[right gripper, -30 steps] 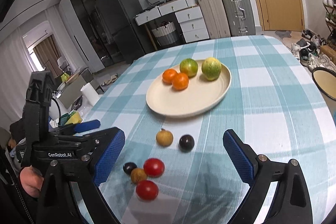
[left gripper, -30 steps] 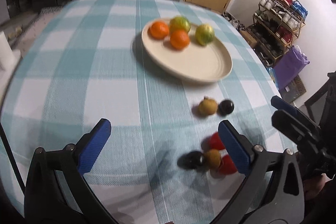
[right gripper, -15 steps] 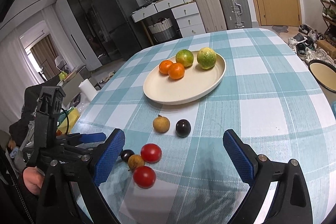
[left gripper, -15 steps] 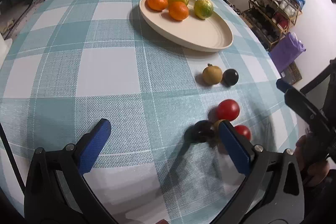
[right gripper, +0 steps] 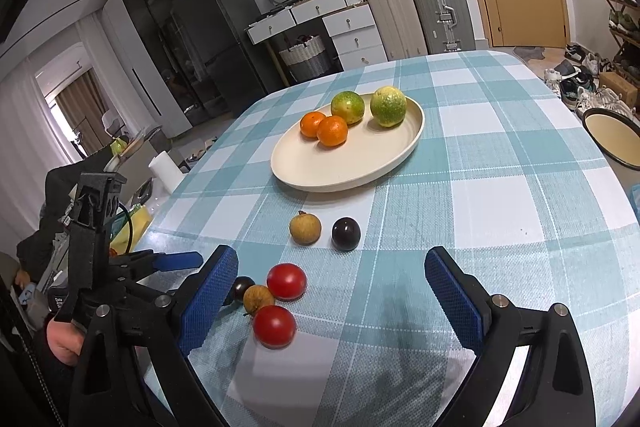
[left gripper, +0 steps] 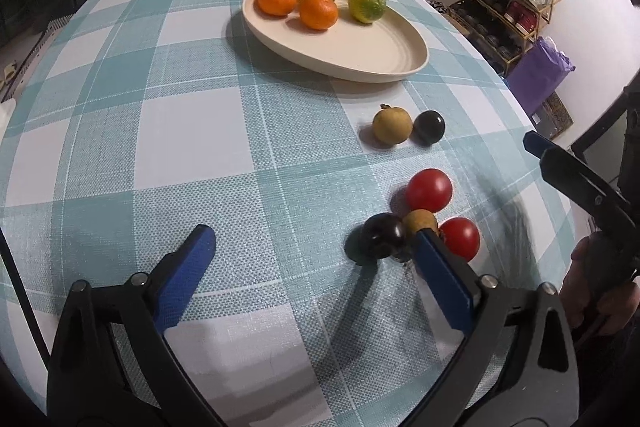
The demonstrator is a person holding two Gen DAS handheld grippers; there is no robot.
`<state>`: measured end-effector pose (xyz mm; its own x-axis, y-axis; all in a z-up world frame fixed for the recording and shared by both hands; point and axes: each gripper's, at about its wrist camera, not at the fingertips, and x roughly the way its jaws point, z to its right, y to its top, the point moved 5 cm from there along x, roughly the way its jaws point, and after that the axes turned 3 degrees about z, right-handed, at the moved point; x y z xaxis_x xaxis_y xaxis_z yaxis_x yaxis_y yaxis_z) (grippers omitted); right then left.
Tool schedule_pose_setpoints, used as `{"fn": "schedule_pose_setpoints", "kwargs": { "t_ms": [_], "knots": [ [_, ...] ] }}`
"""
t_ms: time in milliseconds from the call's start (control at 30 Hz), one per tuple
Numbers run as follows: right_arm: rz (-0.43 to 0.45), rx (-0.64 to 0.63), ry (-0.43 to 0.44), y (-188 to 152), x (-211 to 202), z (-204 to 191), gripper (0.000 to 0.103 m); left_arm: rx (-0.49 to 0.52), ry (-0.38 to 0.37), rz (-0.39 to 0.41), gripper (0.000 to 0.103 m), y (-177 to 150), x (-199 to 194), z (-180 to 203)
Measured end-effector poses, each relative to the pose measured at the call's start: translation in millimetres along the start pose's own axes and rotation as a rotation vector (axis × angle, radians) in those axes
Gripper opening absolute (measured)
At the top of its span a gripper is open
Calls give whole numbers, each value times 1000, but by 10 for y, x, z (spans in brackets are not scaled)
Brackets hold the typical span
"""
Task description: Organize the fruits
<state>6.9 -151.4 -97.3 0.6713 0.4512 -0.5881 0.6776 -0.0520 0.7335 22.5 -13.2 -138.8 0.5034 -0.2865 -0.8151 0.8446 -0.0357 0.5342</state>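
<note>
1. The fruit cluster, a dark plum (left gripper: 383, 234), a tan longan (left gripper: 420, 221) and two red tomatoes (left gripper: 429, 190) (left gripper: 460, 239), lies touching on the checked tablecloth (left gripper: 160, 147), near the table's close edge and well short of the cream plate (left gripper: 360, 55).
2. Between cluster and plate sit another longan (left gripper: 392, 126) and a dark fruit (left gripper: 429, 127), touching.
3. The plate holds two oranges and two green citrus at its far side; its near half is bare.
4. The left gripper (left gripper: 314, 251) has sunk closer to the cluster since a second ago; its jaws, just narrowing slightly, stand spread, the right pad beside the longan.
5. The right gripper (right gripper: 332, 283) hangs spread, empty.
</note>
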Motion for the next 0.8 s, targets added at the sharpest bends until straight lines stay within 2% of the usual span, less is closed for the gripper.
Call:
{"fn": "schedule_pose_setpoints", "kwargs": {
  "t_ms": [167, 400, 633, 700, 800],
  "knots": [
    [-1, 2, 1, -13, -1, 0, 97, 36, -22, 14, 81, 5, -5, 55],
    [0, 7, 2, -33, -1, 11, 97, 52, -106, 12, 54, 3, -7, 153],
    [3, 17, 6, -38, -21, 28, 97, 94, -138, 2, 42, -29, 21, 271],
    [6, 18, 7, -38, -29, 34, 97, 84, -169, -10, 29, -36, 33, 298],
    [5, 20, 7, -40, -40, 45, 97, 71, -199, -24, 23, -47, 48, 324]
  ]
}}
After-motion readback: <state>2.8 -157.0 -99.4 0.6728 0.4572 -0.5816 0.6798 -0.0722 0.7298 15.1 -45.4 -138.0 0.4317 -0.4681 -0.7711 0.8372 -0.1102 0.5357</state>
